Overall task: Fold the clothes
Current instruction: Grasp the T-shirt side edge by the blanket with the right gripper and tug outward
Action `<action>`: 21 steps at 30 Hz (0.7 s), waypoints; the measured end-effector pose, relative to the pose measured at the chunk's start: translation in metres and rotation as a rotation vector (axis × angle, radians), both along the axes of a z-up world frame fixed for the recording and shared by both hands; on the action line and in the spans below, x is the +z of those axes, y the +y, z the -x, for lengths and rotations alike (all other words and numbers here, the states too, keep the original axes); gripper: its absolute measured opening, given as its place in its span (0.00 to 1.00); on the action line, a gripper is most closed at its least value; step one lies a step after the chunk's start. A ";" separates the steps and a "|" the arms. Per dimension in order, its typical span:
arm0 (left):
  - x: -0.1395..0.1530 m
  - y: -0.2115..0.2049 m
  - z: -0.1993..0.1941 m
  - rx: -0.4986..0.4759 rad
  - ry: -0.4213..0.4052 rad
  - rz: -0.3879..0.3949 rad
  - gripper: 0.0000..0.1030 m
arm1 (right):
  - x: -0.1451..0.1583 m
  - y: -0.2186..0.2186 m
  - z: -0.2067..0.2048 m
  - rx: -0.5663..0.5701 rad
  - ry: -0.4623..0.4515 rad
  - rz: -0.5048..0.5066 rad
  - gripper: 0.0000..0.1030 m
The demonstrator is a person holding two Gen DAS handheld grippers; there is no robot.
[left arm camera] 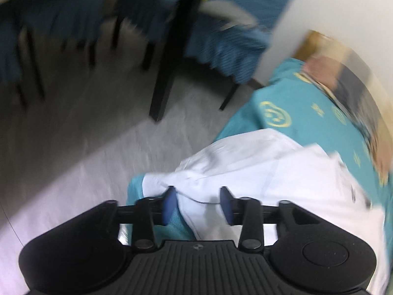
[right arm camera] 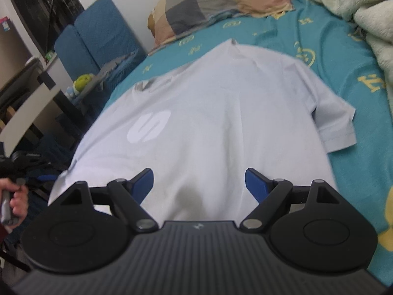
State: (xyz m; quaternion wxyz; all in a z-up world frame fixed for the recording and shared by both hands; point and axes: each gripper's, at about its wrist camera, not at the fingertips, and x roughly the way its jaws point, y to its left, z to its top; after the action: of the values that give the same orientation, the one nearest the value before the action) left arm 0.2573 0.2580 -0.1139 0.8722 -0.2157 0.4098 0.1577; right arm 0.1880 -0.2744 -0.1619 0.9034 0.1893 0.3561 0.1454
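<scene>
Shirt [right arm camera: 221, 113] lies spread beneath the parted right gripper [right arm camera: 199, 184].

Shirt [right arm camera: 221, 113] lies flat on bed [right arm camera: 356, 78]. Pillow [right arm camera: 221, 2] at far end of bed, behind shirt. Blanket [right arm camera: 363, 7] heaped on bed, right of shirt. Chair [right arm camera: 98, 36] beside bed, left. Right gripper [right arm camera: 199, 184] over near end of shirt. Left gripper [left arm camera: 198, 202] at shirt's edge by bed side, floor [left arm camera: 98, 135] left of it.

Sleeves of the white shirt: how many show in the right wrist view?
1. One short sleeve lies flat on the teal sheet, on the shirt's right side in view. The opposite sleeve isn't clearly visible, possibly hidden at the bed edge.
</scene>
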 end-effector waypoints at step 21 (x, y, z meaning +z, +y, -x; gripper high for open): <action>0.033 -0.210 0.114 -0.396 -0.121 0.024 0.57 | -0.007 -0.105 -0.073 -0.313 0.041 0.238 0.44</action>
State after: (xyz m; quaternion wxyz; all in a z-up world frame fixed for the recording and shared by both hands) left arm 0.1428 0.0479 -0.0808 0.9064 -0.1504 0.3931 -0.0348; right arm 0.2609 -0.3789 -0.1686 0.9235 0.1370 0.3555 -0.0437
